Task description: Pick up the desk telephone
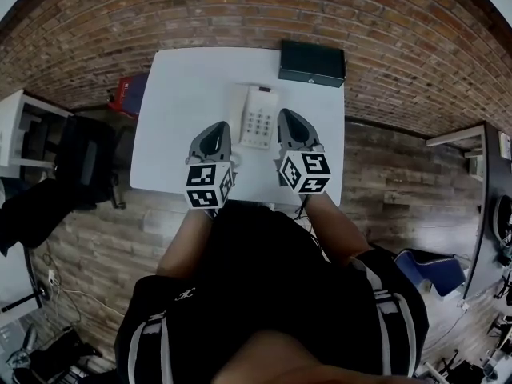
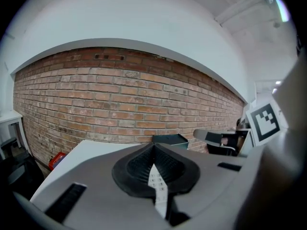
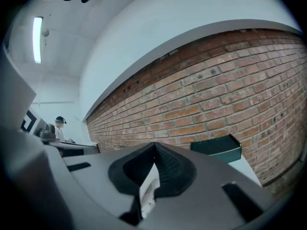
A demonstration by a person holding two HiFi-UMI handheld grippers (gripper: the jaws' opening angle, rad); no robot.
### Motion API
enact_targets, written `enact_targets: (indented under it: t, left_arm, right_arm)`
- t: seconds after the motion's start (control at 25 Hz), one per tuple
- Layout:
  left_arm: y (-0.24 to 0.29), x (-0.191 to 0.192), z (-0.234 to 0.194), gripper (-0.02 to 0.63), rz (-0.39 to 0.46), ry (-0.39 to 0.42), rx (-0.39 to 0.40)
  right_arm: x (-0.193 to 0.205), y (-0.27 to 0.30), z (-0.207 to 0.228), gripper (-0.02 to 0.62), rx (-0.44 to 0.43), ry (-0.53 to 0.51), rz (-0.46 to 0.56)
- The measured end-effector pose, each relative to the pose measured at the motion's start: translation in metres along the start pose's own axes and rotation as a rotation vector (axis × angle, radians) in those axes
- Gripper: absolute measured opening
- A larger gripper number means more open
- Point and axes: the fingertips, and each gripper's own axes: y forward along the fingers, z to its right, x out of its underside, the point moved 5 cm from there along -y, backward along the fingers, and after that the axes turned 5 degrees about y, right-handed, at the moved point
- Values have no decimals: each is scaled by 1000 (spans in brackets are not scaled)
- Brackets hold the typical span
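Observation:
A white desk telephone (image 1: 255, 115) with a keypad lies on the white table (image 1: 176, 118), towards its far middle. My left gripper (image 1: 218, 126) sits just left of the phone's near end and is shut, nothing held. To the phone's right my right gripper (image 1: 285, 117) is likewise shut and empty. In the left gripper view a strip of the telephone's keypad (image 2: 156, 180) shows through the slit behind the closed jaws of the left gripper (image 2: 153, 147). The right gripper view shows a sliver of the telephone (image 3: 148, 190) behind the shut right gripper (image 3: 154, 147).
A dark green box (image 1: 312, 62) stands at the table's far right corner against the brick wall (image 1: 240, 6). A red item (image 1: 128, 94) lies on the floor left of the table. A black chair (image 1: 80, 158) and other desks stand at the sides.

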Motion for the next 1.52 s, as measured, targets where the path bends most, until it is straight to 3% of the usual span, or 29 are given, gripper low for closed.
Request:
enact_targets:
  t: [0.24,0.56,0.88,1.0,1.16,1.32,1.52]
  left_arm:
    - [26,7,-21,0,-49,36,33]
    - [69,32,-54,0,-151,-101,96]
    - [105,55,-76,0,-247,-106,159]
    - [117,64,-84,6,-271,-149,196]
    - [130,74,-90,164,-292,-286,302]
    - [139,85,-93,253,-312,-471,410]
    - [150,98,-97,290,-350,-512,478]
  right_arm:
    - [11,24,13,-2,62,-5,-42]
    - [33,44,35,-2,109,26,-136]
    - [62,64,60,0,136,127,-236]
    - [71,72,66,5,123,172,-255]
    - [84,81,74,78,108,233,-282]
    - [100,92,79,111,91,284,-326]
    - [113,104,87,144,69,395,-359]
